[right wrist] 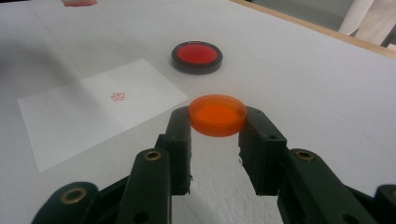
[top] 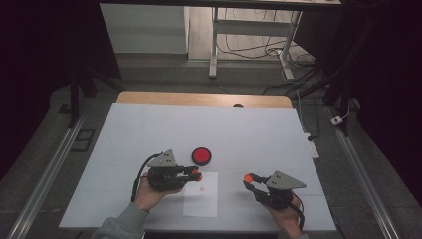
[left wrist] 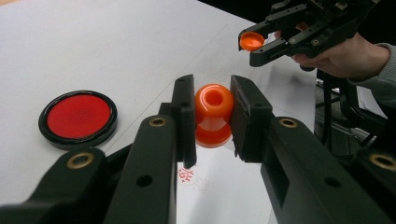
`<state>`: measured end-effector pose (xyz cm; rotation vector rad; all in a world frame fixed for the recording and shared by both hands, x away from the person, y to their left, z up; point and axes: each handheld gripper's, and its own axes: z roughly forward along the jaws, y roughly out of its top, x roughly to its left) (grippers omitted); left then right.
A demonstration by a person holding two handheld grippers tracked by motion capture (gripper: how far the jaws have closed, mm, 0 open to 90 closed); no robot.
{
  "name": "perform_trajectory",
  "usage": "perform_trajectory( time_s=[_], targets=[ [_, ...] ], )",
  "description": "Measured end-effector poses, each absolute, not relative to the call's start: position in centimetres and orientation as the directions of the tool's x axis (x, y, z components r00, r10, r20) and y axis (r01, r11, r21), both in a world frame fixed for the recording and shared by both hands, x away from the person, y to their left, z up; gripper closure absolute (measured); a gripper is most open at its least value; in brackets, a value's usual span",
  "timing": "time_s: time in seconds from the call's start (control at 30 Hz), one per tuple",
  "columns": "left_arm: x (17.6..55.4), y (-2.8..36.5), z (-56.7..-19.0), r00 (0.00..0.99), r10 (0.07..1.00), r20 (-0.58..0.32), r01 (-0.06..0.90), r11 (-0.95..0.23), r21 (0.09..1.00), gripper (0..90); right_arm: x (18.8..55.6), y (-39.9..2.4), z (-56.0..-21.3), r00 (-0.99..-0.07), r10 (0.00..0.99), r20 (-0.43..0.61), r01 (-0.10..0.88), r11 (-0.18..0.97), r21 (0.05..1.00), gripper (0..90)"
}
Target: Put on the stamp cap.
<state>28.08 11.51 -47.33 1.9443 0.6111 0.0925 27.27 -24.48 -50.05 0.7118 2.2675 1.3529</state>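
Observation:
My left gripper point(top: 195, 175) is shut on an orange stamp body point(left wrist: 213, 114) with a rounded, hollow top, held just above a white paper sheet point(top: 201, 198). The sheet carries a small red stamp mark point(right wrist: 117, 96). Over the table to the right, my right gripper point(top: 248, 179) is shut on a round orange cap point(right wrist: 217, 114), gripped by its rim with the open side up. In the left gripper view the right gripper point(left wrist: 261, 43) and its cap point(left wrist: 251, 41) hang at the upper right. A round red ink pad point(top: 201, 156) in a black case lies beyond the paper.
The white table top point(top: 149, 129) has a wooden strip point(top: 199, 98) along its far edge. Desk legs and loose cables point(top: 293, 62) stand on the floor beyond. A power strip point(top: 312, 148) lies off the table's right edge.

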Motion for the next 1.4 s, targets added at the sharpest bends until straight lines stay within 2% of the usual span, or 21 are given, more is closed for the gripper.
perform_trajectory(
  time_s=[0.3, 0.53, 1.4],
  targets=[
    [28.1, 11.4, -47.4, 0.867, 0.454, -0.204, 0.374, -0.324, 0.869, 71.8, 27.2, -23.3, -50.3, -0.805, 0.587, -0.081, 0.21, 0.411, 0.887, 64.4],
    [28.0, 11.2, -47.4, 0.868, 0.452, -0.203, 0.373, -0.327, 0.868, 71.8, 27.0, -22.2, -50.2, -0.828, 0.56, -0.03, 0.219, 0.372, 0.902, 64.4],
    [27.8, 10.6, -47.5, 0.875, 0.442, -0.198, 0.367, -0.336, 0.867, 71.7, 26.5, -18.2, -50.7, -0.873, 0.486, -0.035, 0.192, 0.408, 0.893, 64.3]
  ],
)
